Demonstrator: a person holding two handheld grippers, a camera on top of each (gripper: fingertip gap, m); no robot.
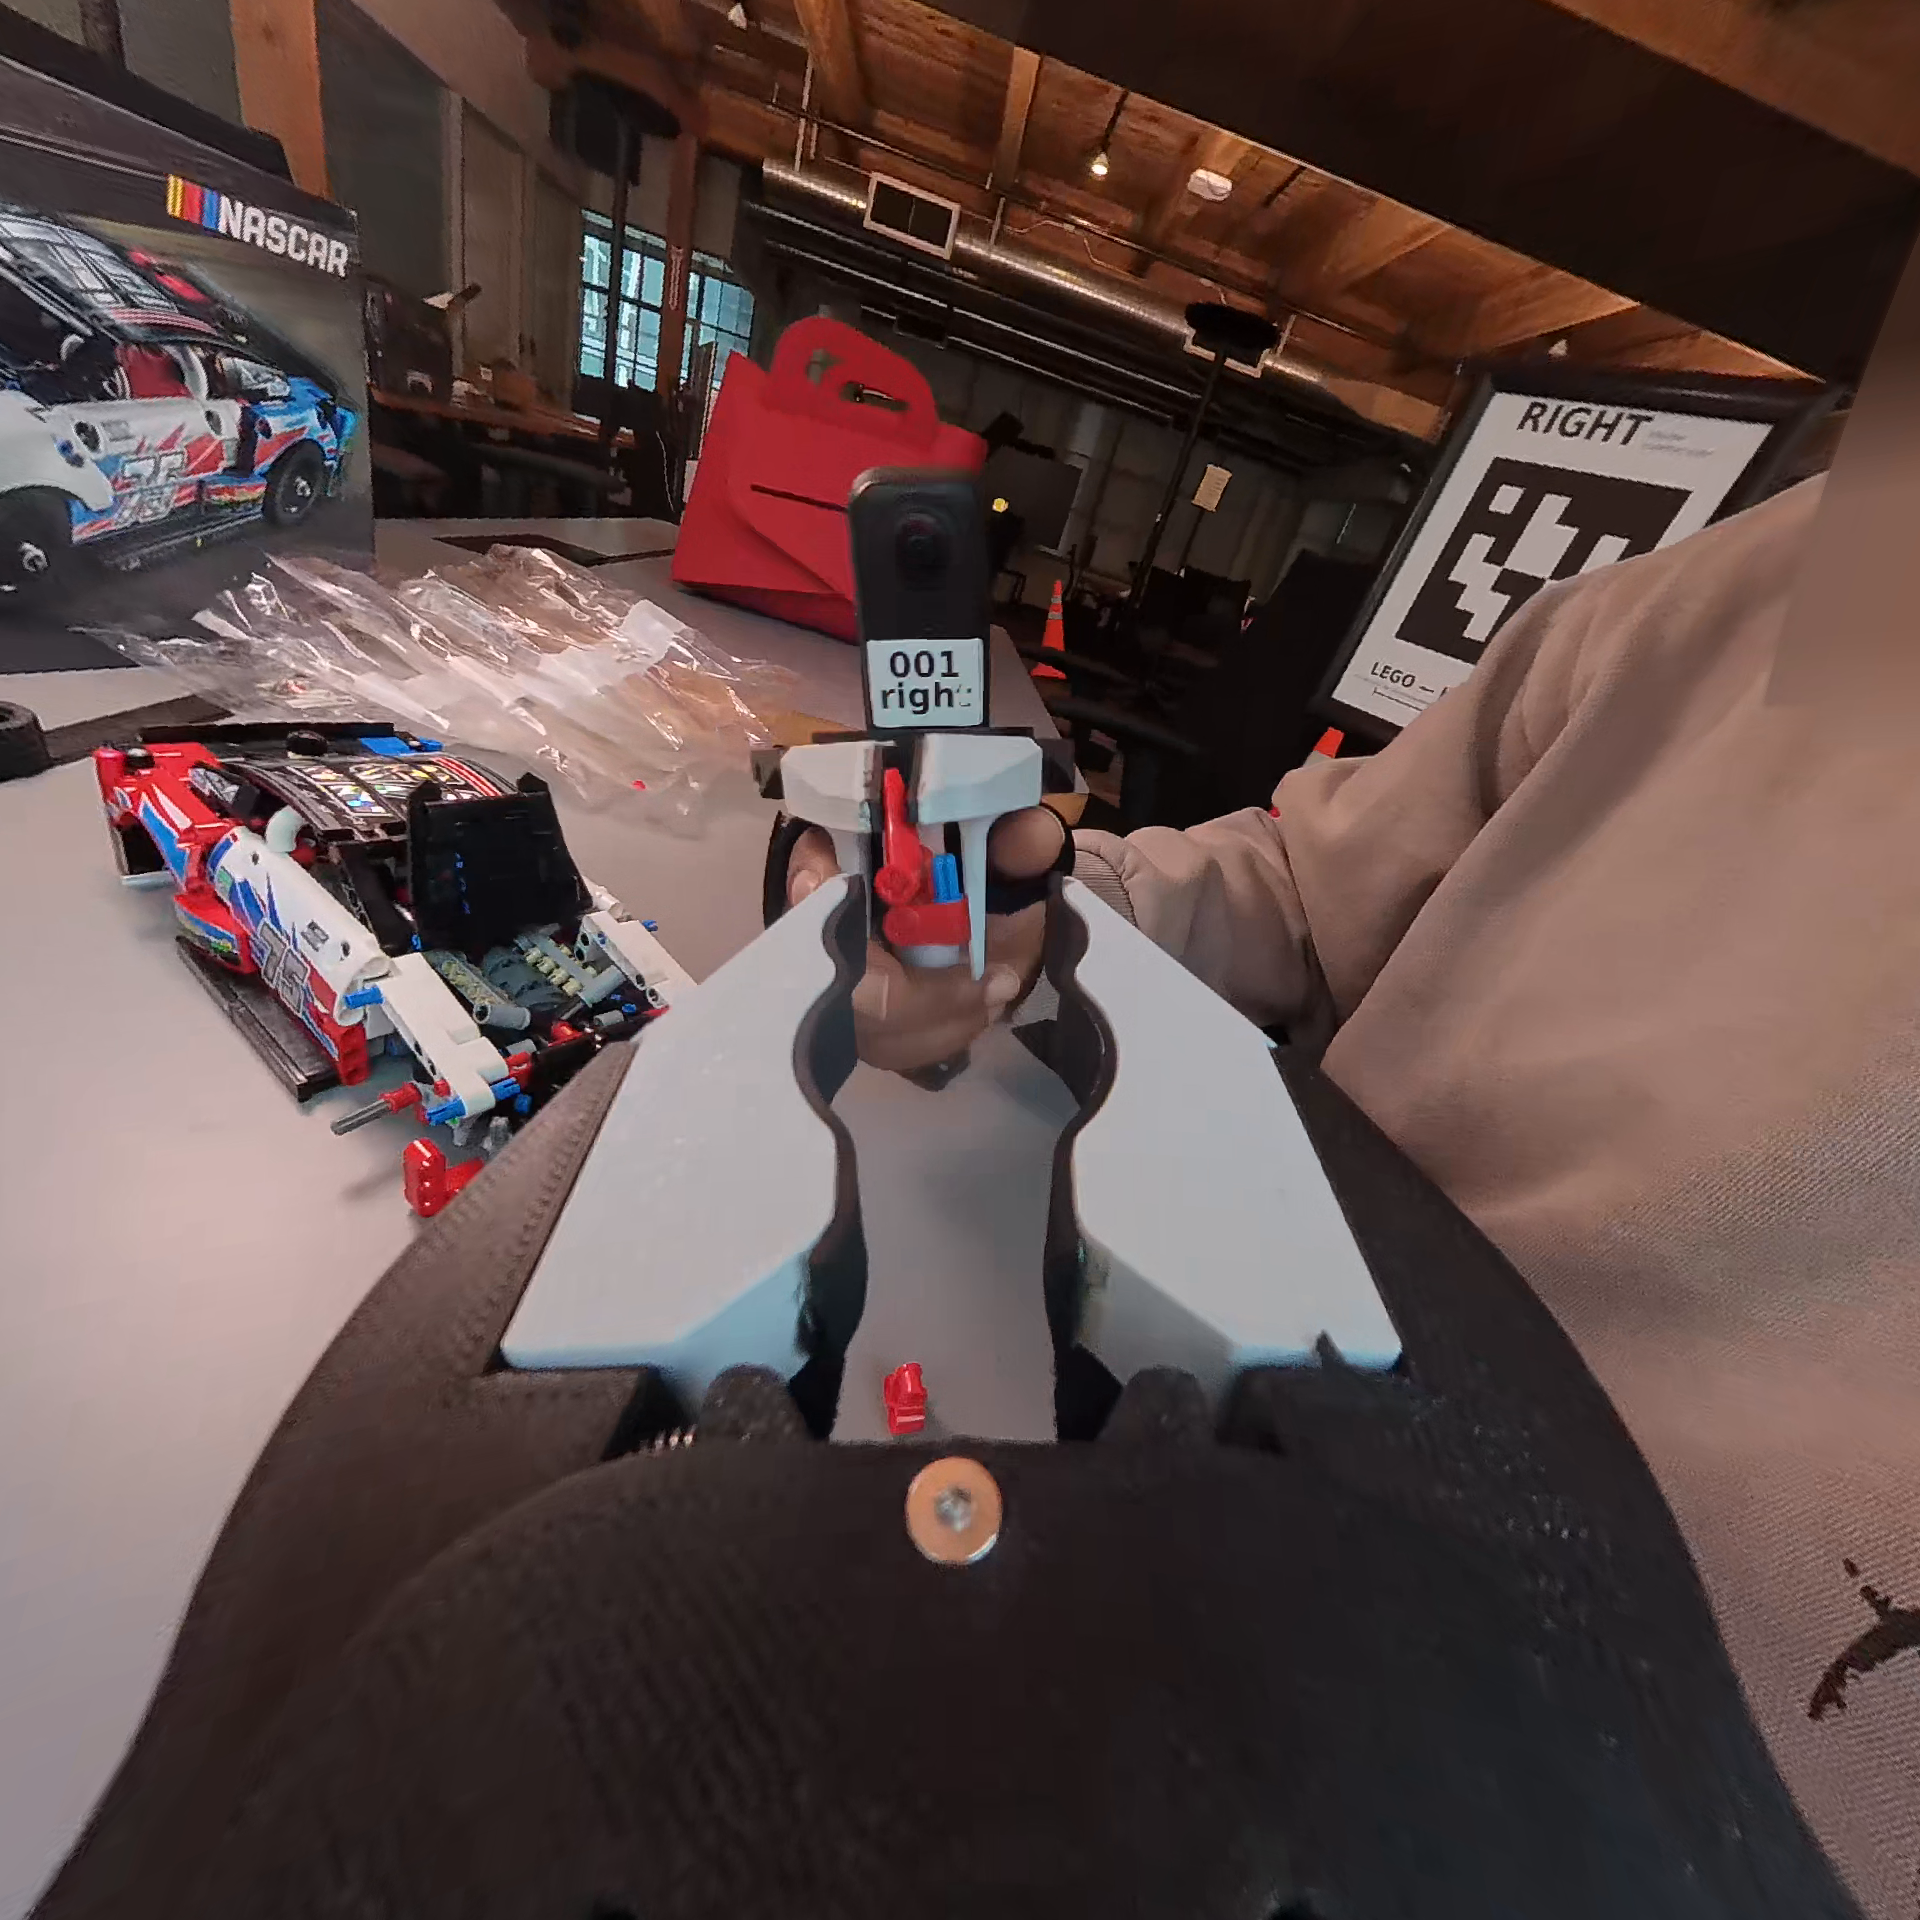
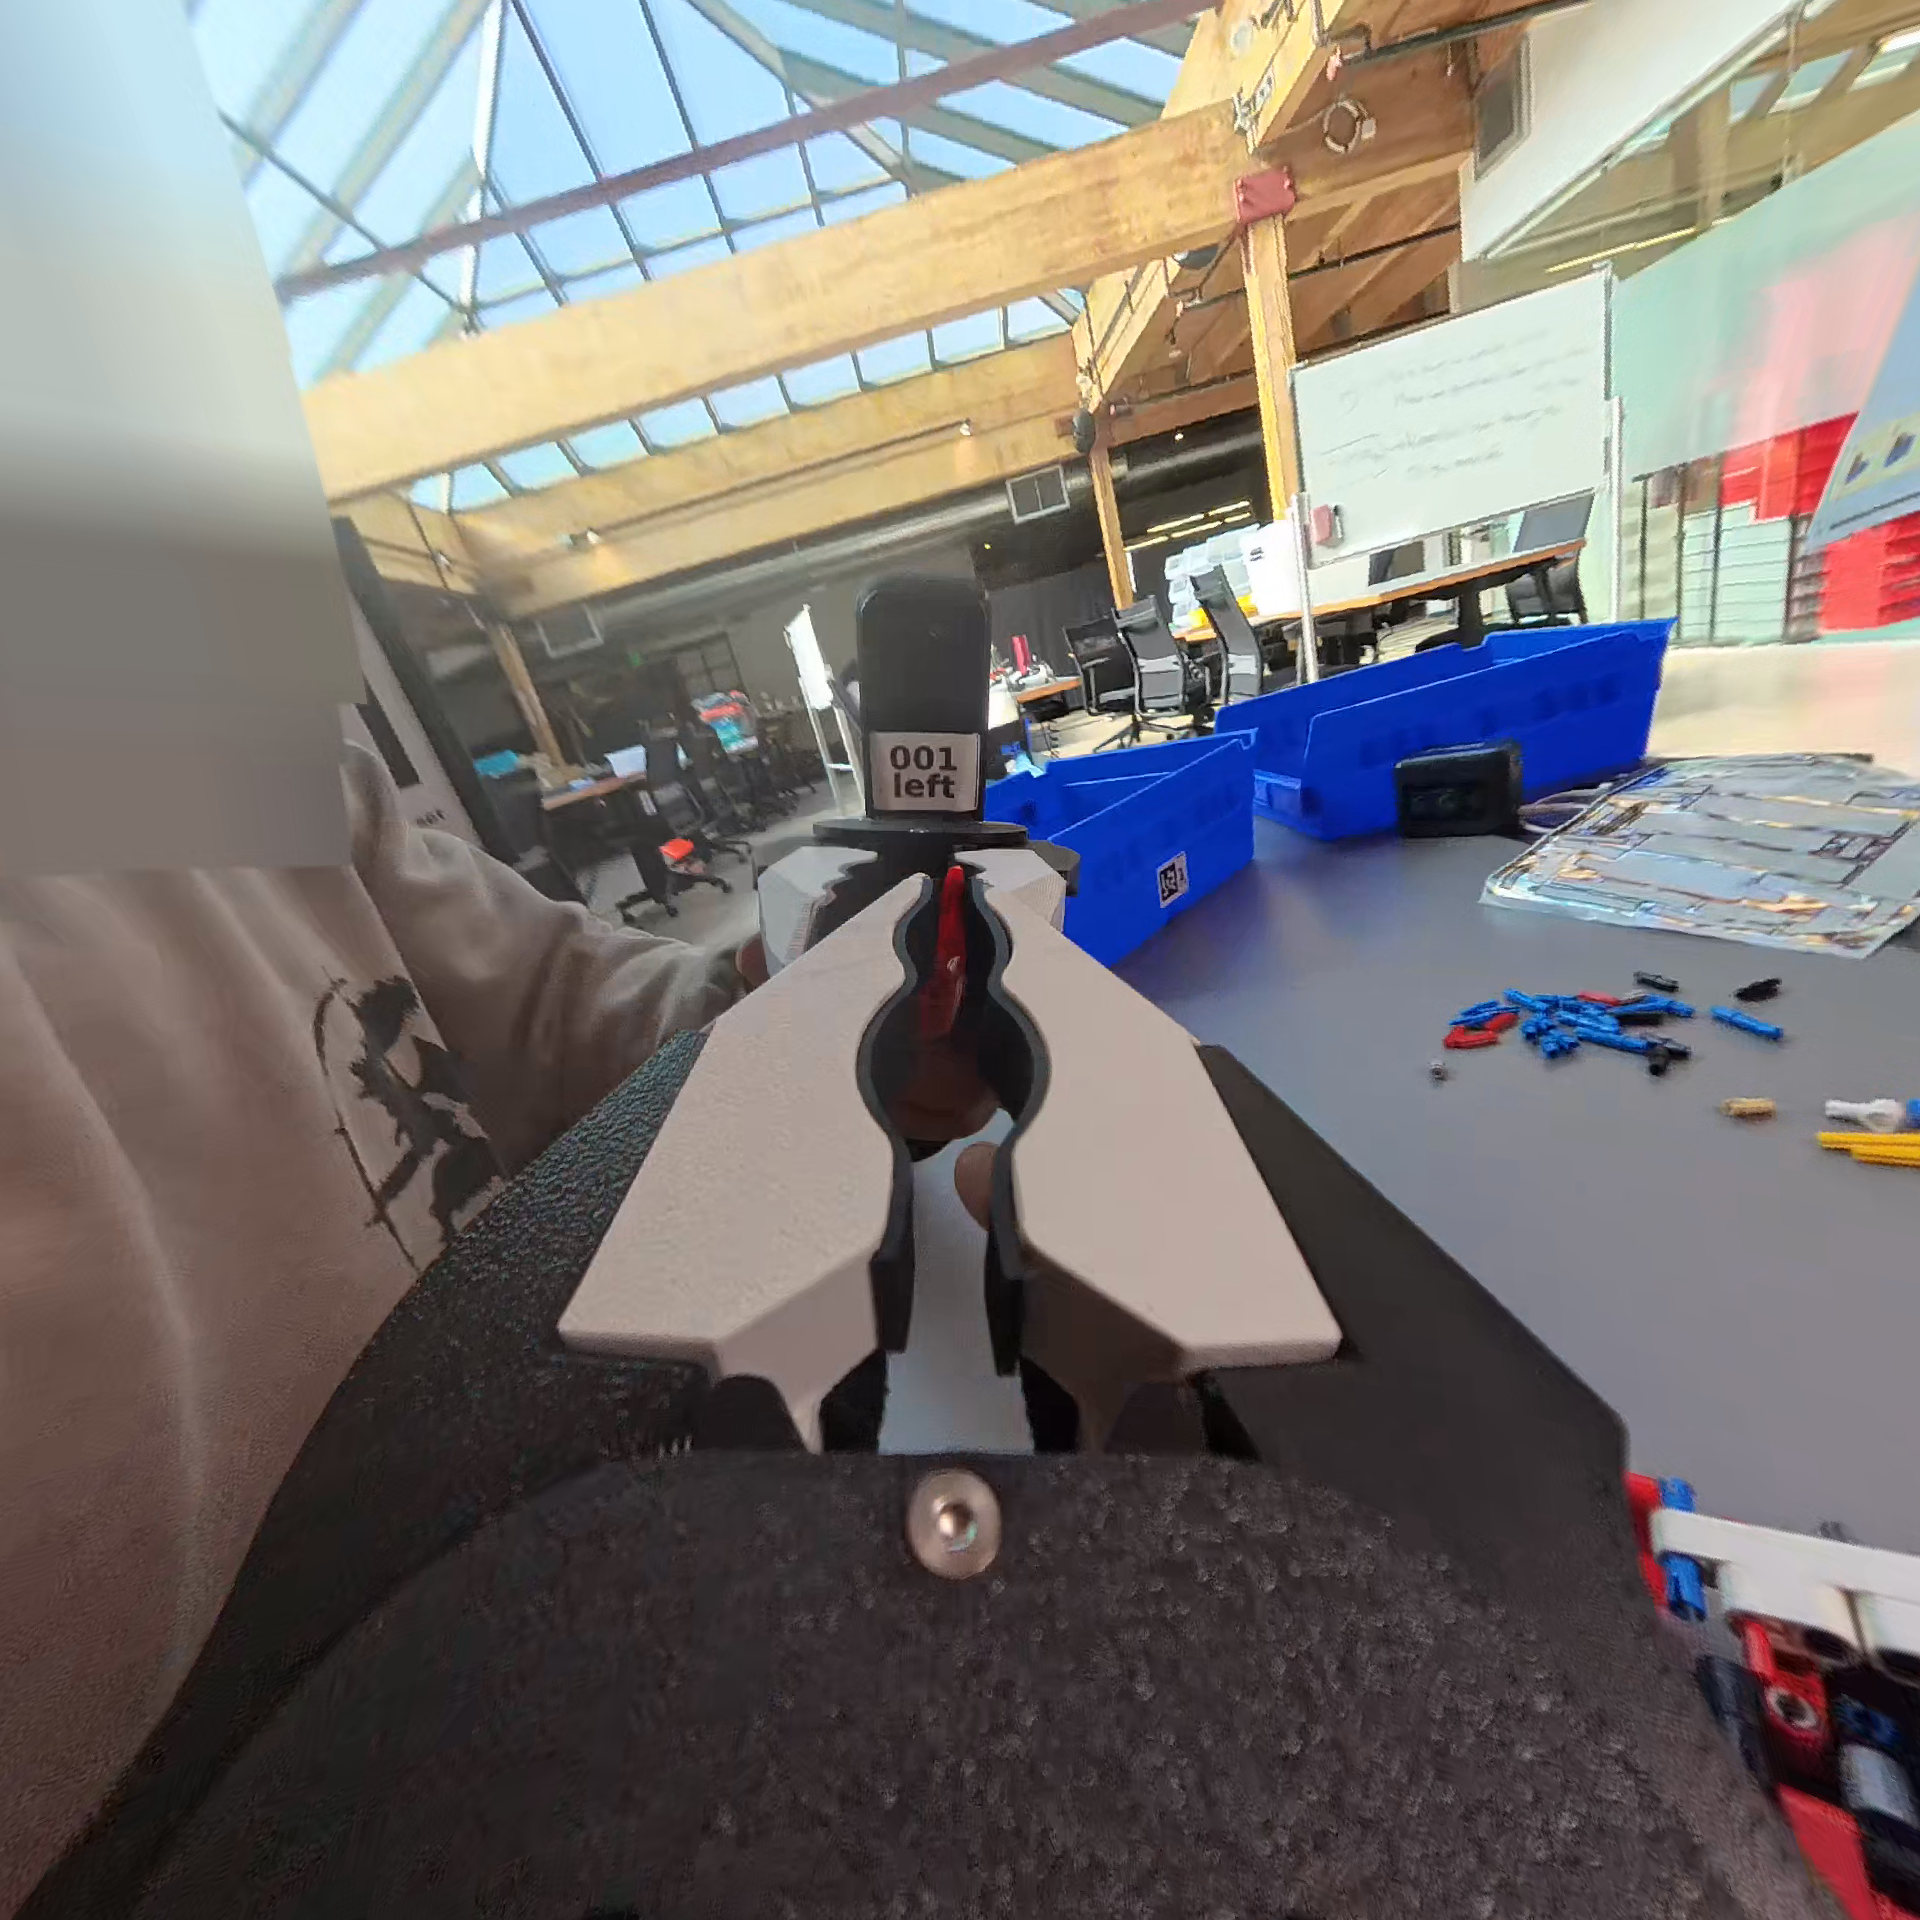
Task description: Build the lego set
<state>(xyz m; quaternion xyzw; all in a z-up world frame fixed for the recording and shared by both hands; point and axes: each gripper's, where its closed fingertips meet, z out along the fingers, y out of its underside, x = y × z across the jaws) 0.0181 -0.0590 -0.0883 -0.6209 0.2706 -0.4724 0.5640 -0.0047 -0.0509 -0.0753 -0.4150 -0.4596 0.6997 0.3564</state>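
My right gripper (image 2: 951, 896) is shut on a small red Lego assembly (image 2: 948, 961) with blue pins, held in the air at its tips. In the left wrist view the right gripper (image 1: 920, 925) faces me with the red assembly (image 1: 902, 883) between its fingers. My left gripper (image 1: 956, 899) is open, its fingertips on either side of that assembly, not touching it. The partly built red, white and blue race car (image 1: 312, 904) lies on the grey table to the left. A corner of the car (image 2: 1787, 1662) shows at the lower right of the right wrist view.
A loose red piece (image 1: 431, 1174) lies by the car and a smaller red piece (image 1: 904, 1397) under my left gripper. The set's box (image 1: 177, 416), empty plastic bags (image 1: 468, 644) and a red bag (image 1: 821, 488) stand behind. Blue bins (image 2: 1143, 842), a booklet (image 2: 1714, 862) and a pile of blue pins (image 2: 1579, 1023) sit right. The tips of both grippers are at nearly the same place. About 15 centimeters separates my left fingertips from the car (image 2: 1787, 1662). My left wrist view (image 1: 496, 1072) looks at it from another angle.
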